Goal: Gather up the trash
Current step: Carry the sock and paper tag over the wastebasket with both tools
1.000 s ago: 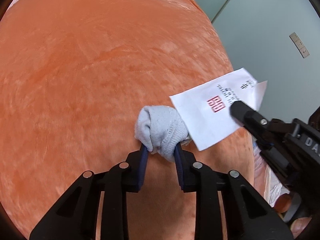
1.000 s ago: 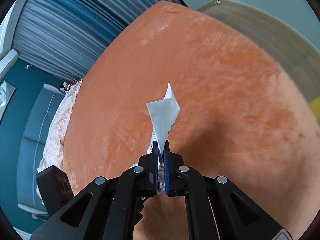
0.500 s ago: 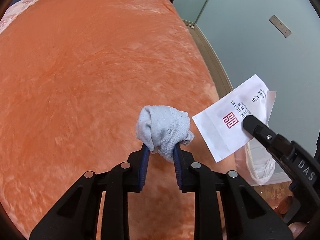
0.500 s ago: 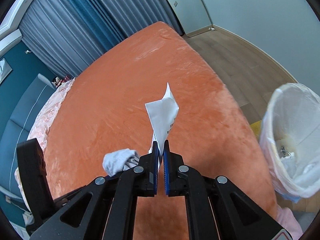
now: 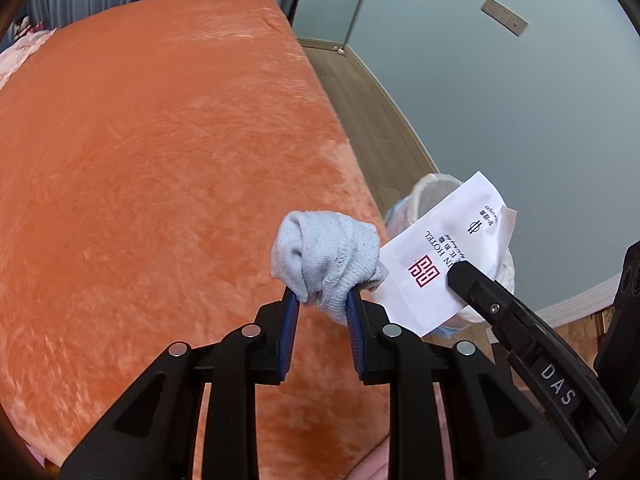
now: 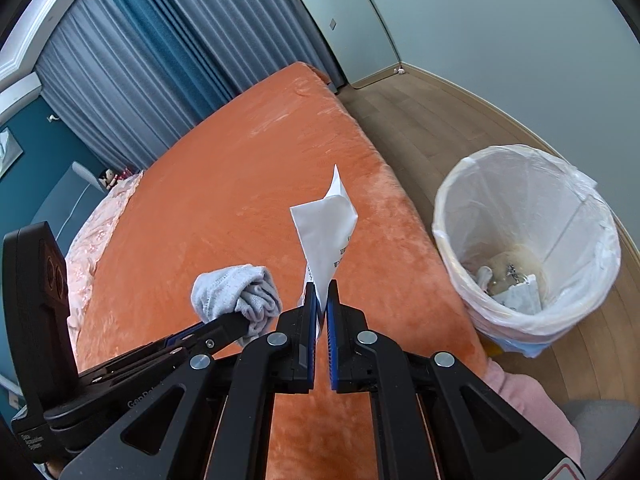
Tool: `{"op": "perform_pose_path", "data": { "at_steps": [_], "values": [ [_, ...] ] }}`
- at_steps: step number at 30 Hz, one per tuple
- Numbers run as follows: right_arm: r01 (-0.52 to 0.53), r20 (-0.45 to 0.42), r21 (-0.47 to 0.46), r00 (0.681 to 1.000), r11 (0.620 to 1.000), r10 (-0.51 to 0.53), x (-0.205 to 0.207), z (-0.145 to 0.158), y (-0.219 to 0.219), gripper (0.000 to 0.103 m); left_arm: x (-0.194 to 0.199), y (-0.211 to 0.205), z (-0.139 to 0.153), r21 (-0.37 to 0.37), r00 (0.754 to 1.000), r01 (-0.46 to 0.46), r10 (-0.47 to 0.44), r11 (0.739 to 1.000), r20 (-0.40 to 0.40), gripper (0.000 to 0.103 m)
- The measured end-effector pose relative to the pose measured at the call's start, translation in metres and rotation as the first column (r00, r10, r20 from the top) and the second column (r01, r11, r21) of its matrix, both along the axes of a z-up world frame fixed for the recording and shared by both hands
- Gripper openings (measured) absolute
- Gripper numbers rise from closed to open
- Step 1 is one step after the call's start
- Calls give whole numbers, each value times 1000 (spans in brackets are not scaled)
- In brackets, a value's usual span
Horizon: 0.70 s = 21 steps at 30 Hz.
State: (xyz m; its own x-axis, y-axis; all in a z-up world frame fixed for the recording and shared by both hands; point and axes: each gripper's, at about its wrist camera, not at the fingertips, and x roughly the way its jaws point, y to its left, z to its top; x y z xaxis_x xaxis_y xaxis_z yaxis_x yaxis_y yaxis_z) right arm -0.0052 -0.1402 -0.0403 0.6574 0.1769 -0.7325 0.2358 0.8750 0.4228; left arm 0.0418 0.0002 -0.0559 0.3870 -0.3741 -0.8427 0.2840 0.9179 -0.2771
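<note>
A balled grey sock [image 5: 326,258] is clamped between the blue pads of my left gripper [image 5: 322,302], held in the air above the orange bed [image 5: 160,160]. My right gripper [image 6: 321,288] is shut on a white hotel paper packet [image 6: 326,224] that stands up from its pads. In the left wrist view that packet [image 5: 444,252] hangs just right of the sock, in front of the bin. The bin [image 6: 528,236], lined with a clear bag, stands on the floor right of the bed and holds some scraps. The sock [image 6: 236,292] also shows left of the right gripper.
A wooden floor [image 6: 432,120] runs between the bed and the pale wall. Blue-grey curtains [image 6: 160,40] hang behind the bed. A pink quilt [image 6: 96,232] lies along the bed's left side. A pink sleeve [image 6: 532,404] shows at lower right.
Both grippers have risen and travelled toward the bed's right edge with the sock and the packet still held. The lined bin has come into view beside the bed.
</note>
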Motion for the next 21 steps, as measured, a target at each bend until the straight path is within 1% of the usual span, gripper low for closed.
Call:
{"op": "perform_pose_path", "data": {
  "at_steps": [4,10,15,21],
  "values": [
    [22,15,-3,1000,1000,-22,-20,5,-12,5,-14,-20,3,8,999,36,-36,999,11,22],
    [58,43,-13,997,998,-57,-39,13,-32,5,-30,-46,12,15,996,84,-84,996,26,22],
    [80,62,-41,995,996,-78,-48,19,-46,5,-34,-67,16,20,992,117,-118,993,37,22],
    [133,78,-32,988,991,-130,-62,22,-74,5,-36,-95,21,19,986,162,-163,987,47,22]
  ]
}}
